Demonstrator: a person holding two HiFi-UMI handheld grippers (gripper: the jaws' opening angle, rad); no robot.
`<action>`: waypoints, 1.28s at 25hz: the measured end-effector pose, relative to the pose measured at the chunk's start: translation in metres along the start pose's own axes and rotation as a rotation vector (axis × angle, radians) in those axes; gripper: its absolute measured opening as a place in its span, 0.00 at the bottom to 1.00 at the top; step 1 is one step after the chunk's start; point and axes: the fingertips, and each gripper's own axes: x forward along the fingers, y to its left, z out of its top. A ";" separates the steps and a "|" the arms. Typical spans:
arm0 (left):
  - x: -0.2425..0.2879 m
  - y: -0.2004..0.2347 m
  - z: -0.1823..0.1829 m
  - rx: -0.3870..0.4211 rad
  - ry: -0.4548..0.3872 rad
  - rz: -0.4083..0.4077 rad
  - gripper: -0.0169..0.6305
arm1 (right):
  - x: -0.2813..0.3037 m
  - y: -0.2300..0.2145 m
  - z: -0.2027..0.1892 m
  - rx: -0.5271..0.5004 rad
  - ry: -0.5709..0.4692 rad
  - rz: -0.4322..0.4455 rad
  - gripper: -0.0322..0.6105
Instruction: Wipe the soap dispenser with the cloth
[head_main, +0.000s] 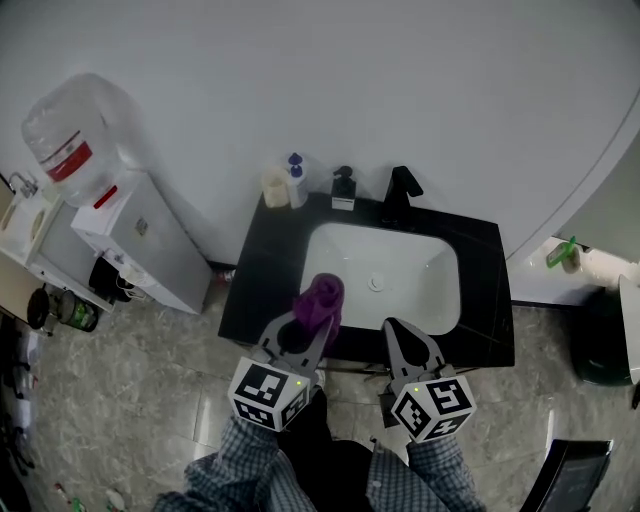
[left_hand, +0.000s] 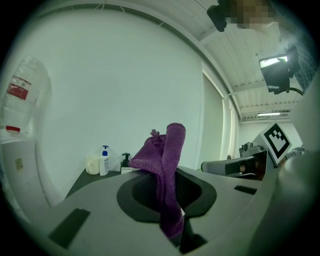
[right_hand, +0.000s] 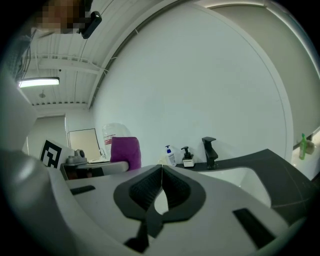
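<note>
Progress: I hold the cloth (head_main: 321, 300); wiping has not begun, and the approach and the wipe are left, I judge.
Left tool (head_main: 312, 325): clenched on the purple, nubbly, bunched cloth at the sink's (head_main: 440, 290) near rim.
Right tool (head_main: 402, 335): closed, empty, beside it.
Soap dispenser (head_main: 343, 189): dark, squat, pump-topped; behind the sink on the black surface (head_main: 258, 290), well apart from both tools.

Head view looks steeply down; gripper views, seemingly low, share the soap dispenser (right_hand: 188, 159)
</note>
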 end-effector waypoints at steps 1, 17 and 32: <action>0.010 0.009 0.002 0.000 0.004 -0.005 0.11 | 0.012 -0.004 0.003 0.004 0.001 0.001 0.08; 0.145 0.142 0.020 -0.017 0.074 -0.066 0.11 | 0.187 -0.071 0.040 0.019 0.033 -0.056 0.08; 0.209 0.190 0.014 -0.028 0.106 -0.031 0.11 | 0.229 -0.102 0.027 0.056 0.095 -0.053 0.08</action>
